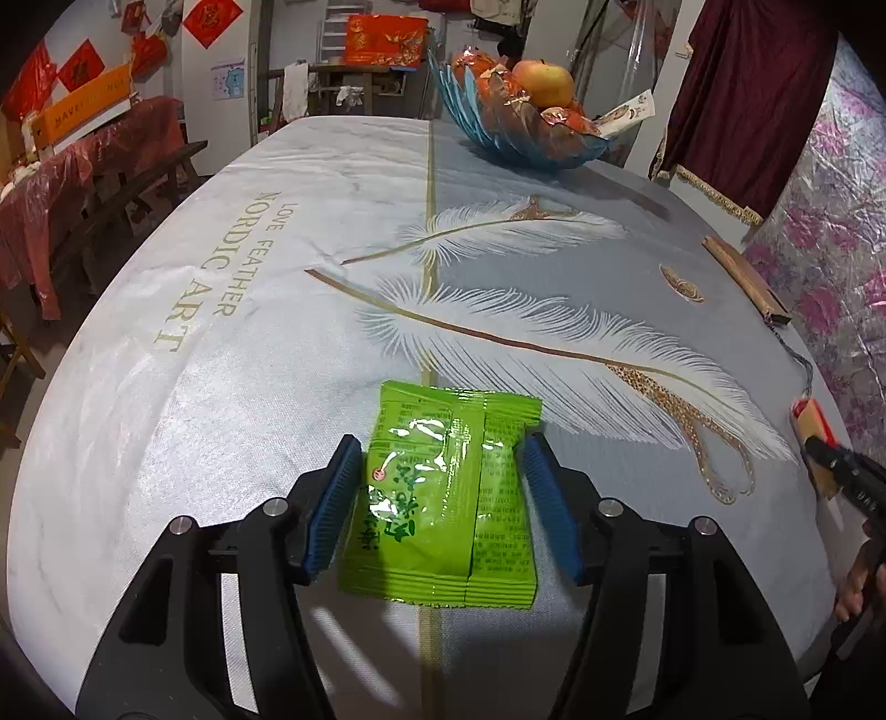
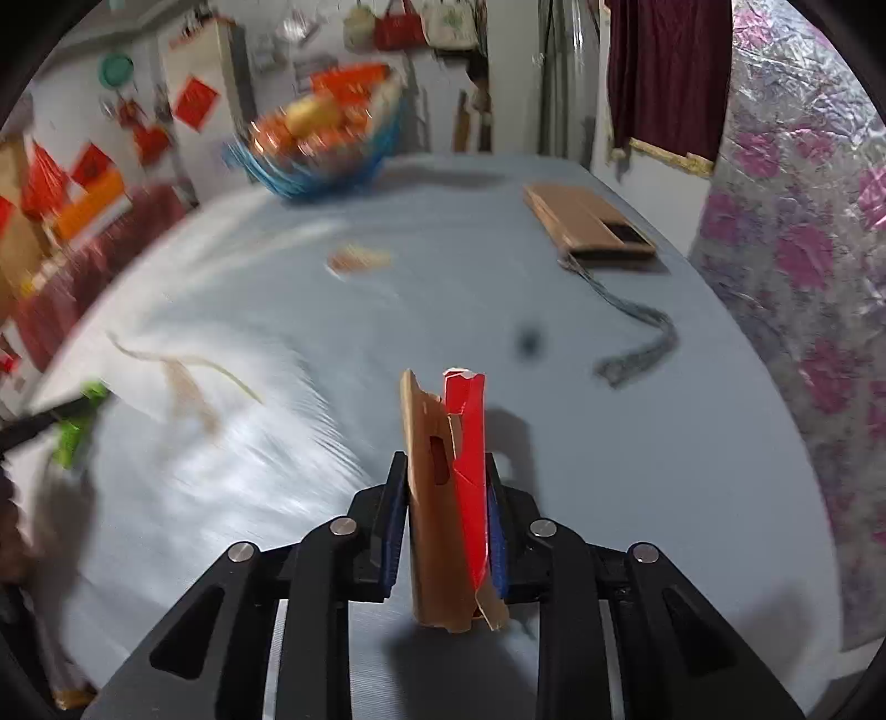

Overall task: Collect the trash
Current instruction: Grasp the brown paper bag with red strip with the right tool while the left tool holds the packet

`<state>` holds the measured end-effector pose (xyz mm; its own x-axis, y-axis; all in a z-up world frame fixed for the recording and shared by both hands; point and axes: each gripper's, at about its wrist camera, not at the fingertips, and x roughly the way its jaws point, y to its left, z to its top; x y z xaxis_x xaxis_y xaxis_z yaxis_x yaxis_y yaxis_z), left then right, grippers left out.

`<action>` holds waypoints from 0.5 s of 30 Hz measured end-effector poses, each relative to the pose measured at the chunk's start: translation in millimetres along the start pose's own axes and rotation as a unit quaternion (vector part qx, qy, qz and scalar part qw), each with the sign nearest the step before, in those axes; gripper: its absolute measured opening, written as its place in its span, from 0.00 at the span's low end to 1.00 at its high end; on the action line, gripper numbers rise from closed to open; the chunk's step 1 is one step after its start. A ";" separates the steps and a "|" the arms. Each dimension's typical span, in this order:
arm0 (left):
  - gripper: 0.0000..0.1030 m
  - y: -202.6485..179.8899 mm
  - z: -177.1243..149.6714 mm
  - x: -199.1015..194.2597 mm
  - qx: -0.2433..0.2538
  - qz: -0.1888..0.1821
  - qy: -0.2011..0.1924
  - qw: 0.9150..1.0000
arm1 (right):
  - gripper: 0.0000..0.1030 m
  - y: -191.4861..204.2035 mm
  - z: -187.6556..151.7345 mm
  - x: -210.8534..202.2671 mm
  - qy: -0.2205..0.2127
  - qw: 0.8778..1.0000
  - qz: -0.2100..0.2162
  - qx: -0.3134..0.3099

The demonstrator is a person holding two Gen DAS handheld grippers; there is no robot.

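Left gripper [image 1: 437, 507] spread around our green snack wrapper [image 1: 440, 493] on the feather tablecloth [image 1: 221, 387], pads not touching yet. Right gripper [image 2: 446, 518] pinches torn red-brown cardboard [image 2: 448, 498]. Grasp step; next we squeeze, then lift.

- "LOVE FEATHER" and "NORDIC ART" in gold capitals on the tablecloth [image 1: 232, 266], running along its left side.
- Dark Chinese characters and fine print on the green packet [image 1: 443, 493]; too small to read.
- "HAVE", probably, on the orange box [image 1: 83, 113] at far left; remainder unclear.
- A gold character on the red diamond paper [image 1: 210, 22] on the wall.
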<state>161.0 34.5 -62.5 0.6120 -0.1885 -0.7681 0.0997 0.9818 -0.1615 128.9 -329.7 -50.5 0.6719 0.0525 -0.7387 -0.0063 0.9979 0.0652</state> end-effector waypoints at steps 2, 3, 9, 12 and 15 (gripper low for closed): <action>0.63 -1.8 -0.4 0.3 0.004 0.000 0.001 1.000 | 0.25 16.2 9.9 -10.5 -0.025 0.999 0.034 -0.014; 0.65 -3.8 -1.0 0.5 0.008 0.004 0.002 1.000 | 0.25 23.9 14.5 -14.5 -0.033 0.998 0.049 -0.019; 0.68 -9.4 -7.0 -1.5 0.024 0.031 0.009 0.999 | 0.25 82.5 47.7 -12.6 -0.051 0.984 0.160 -0.062; 0.59 -3.7 -8.4 -4.8 0.010 0.031 0.004 0.999 | 0.25 114.7 57.2 -1.3 -0.051 0.977 0.189 -0.089; 0.54 -1.1 -9.5 -9.7 0.003 0.029 -0.006 1.000 | 0.25 132.0 60.1 10.7 -0.042 0.972 0.208 -0.101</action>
<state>147.4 35.0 -60.7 0.6260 -0.1306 -0.7688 0.0679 0.9913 -0.1131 179.8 -199.7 -9.5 0.6379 0.4584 -0.6189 -0.4302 0.8786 0.2074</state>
